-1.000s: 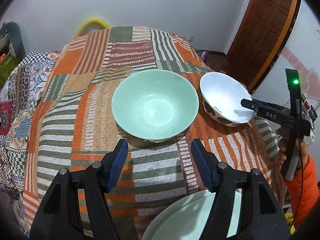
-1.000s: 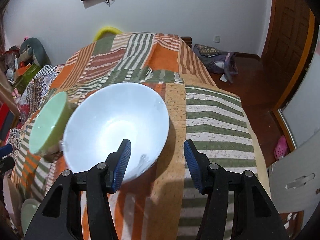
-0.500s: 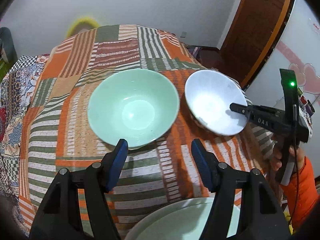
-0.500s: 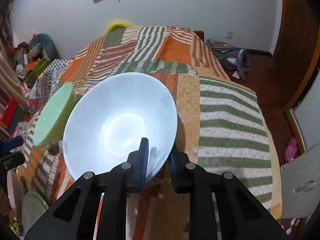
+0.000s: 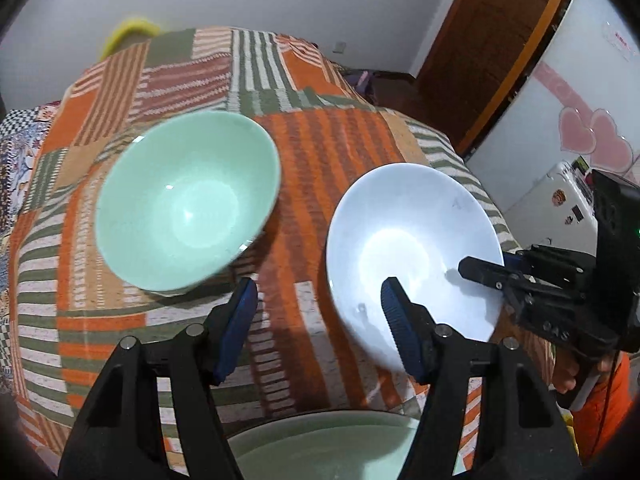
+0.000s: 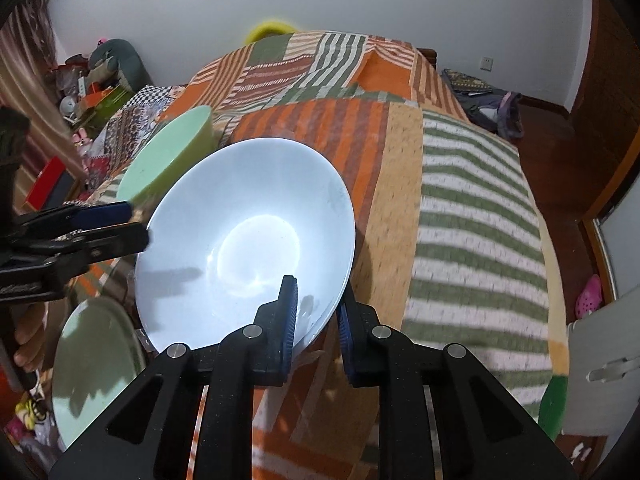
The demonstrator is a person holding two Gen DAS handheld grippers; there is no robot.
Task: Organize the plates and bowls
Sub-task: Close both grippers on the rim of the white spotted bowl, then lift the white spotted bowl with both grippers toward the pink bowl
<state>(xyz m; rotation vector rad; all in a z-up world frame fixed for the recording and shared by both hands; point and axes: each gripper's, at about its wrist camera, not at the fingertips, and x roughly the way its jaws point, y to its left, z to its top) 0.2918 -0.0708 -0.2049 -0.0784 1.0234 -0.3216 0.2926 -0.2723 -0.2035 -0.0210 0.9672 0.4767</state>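
A white bowl (image 6: pixel 240 232) is gripped at its near rim by my right gripper (image 6: pixel 316 316), which is shut on it and holds it tilted above the striped cloth. The white bowl also shows in the left wrist view (image 5: pixel 408 240), with the right gripper (image 5: pixel 496 284) at its right rim. A mint green bowl (image 5: pixel 188 208) sits on the cloth to its left, also seen in the right wrist view (image 6: pixel 172 156). My left gripper (image 5: pixel 320 320) is open and empty, between the two bowls. A pale green plate (image 5: pixel 332 452) lies below it at the table's near edge.
The table wears a patchwork striped cloth (image 5: pixel 328 148) in orange, green and white. The pale green plate also shows at the lower left of the right wrist view (image 6: pixel 92 364). A wooden door (image 5: pixel 500 40) and a white fridge (image 5: pixel 560 200) stand at the right.
My right gripper closed on the white bowl's rim and lifted it, tilted. My left gripper moved right, toward the gap between the two bowls, staying open.
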